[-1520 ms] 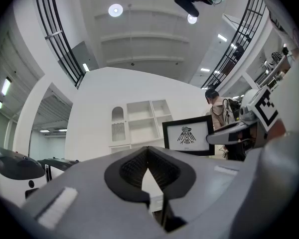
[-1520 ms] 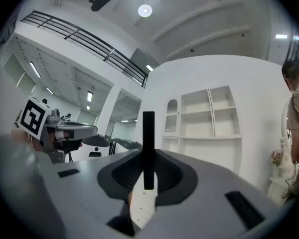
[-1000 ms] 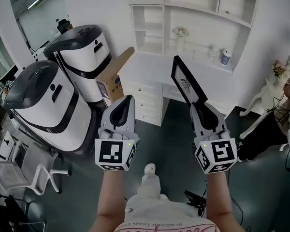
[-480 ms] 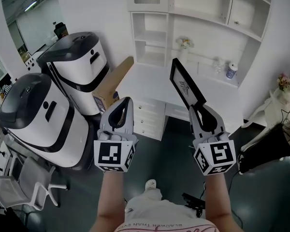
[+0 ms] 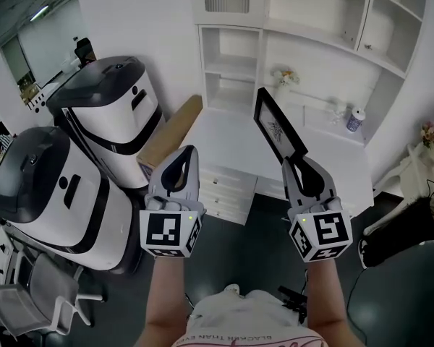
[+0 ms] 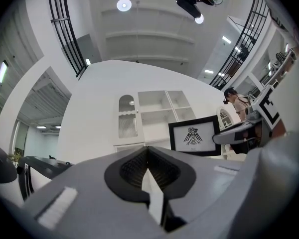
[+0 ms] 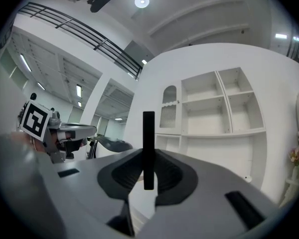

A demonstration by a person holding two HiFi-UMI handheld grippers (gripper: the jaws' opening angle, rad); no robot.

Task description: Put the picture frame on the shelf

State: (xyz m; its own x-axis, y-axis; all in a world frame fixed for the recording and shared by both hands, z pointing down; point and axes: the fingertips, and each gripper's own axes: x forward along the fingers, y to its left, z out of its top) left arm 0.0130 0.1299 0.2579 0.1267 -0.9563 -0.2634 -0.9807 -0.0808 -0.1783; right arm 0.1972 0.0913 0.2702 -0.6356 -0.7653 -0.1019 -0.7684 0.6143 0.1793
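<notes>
Overhead, my right gripper clamps the picture frame by its lower edge, with the shelf at one o'clock. In the left gripper view, my left gripper is closed on nothing; in the right gripper view, the frame stands edge-on at twelve o'clock, pinched between the jaws

Bright, even indoor light fills every view and bounces off the white shelf and the walls. A round ceiling lamp glares overhead in each gripper view (a small hot spot, nothing washed out). Shadows are soft, and the floor reads dark. Wide-angle distortion curves straight lines, and the corners of both gripper views fall black.
</notes>
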